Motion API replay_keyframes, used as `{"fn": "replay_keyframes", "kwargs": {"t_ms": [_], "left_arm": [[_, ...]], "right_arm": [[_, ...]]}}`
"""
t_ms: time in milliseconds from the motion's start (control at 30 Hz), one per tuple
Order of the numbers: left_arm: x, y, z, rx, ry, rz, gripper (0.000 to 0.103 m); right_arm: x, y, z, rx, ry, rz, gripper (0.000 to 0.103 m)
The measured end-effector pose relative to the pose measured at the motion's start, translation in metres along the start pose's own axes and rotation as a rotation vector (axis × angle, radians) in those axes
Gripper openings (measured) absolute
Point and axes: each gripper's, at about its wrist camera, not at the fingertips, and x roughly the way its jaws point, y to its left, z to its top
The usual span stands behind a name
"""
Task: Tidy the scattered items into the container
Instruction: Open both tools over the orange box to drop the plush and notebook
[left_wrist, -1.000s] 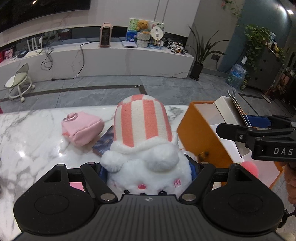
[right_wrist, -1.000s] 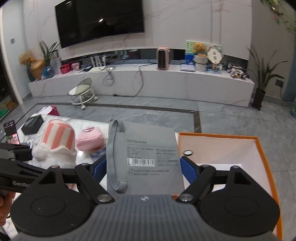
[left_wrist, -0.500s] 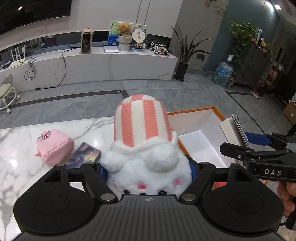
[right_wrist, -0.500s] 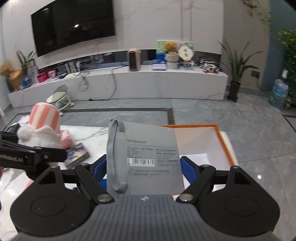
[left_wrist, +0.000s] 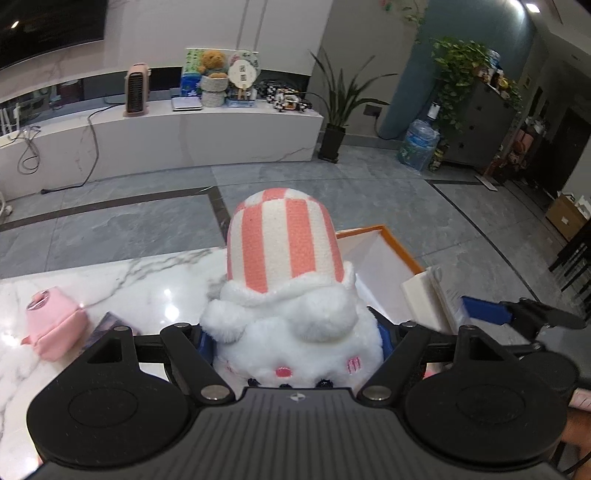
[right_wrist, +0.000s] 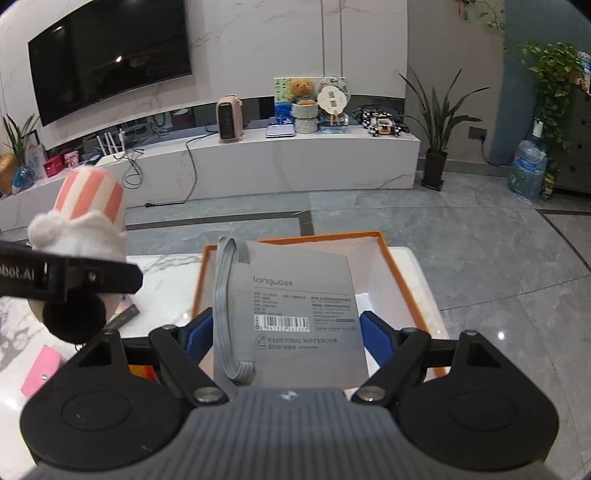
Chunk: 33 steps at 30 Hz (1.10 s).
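Observation:
My left gripper (left_wrist: 293, 339) is shut on a white plush toy with a pink-and-white striped hat (left_wrist: 284, 280), held above the marble table next to the orange-rimmed white box (left_wrist: 400, 251). The toy also shows in the right wrist view (right_wrist: 86, 214) at the left. My right gripper (right_wrist: 286, 336) is shut on a grey painting notebook (right_wrist: 299, 306) with a grey elastic band, held over the orange box (right_wrist: 391, 254). The right gripper and notebook show at the right of the left wrist view (left_wrist: 428, 299).
A pink pouch (left_wrist: 53, 325) and a dark card box (left_wrist: 107, 323) lie on the marble table (left_wrist: 155, 291) at the left. A pink card (right_wrist: 40, 369) lies near the table's front left. Grey floor lies beyond the table.
Both grippers have moved right with their loads. The notebook now hangs over the box's inside, and the plush toy has come up beside the box's left rim.

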Motion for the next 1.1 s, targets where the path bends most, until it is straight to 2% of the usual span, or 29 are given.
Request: {"fn": "replay_keyframes", "kwargs": {"t_ms": [233, 433, 733, 1100], "left_arm": [[0.021, -0.018, 0.006, 0.008, 0.010, -0.022, 0.089], [0.043, -0.030, 0.008, -0.002, 0.046, -0.051, 0.089], [0.071, -0.038, 0.013, -0.020, 0.093, -0.091, 0.089], [0.099, -0.046, 0.008, -0.017, 0.143, -0.086, 0.090]], "right_arm": [[0.010, -0.022, -0.008, 0.047, 0.024, -0.033, 0.083], [0.025, -0.040, -0.010, 0.075, 0.056, -0.098, 0.083], [0.041, -0.049, -0.017, 0.077, 0.100, -0.103, 0.083], [0.057, -0.057, -0.022, 0.074, 0.136, -0.130, 0.083]]}}
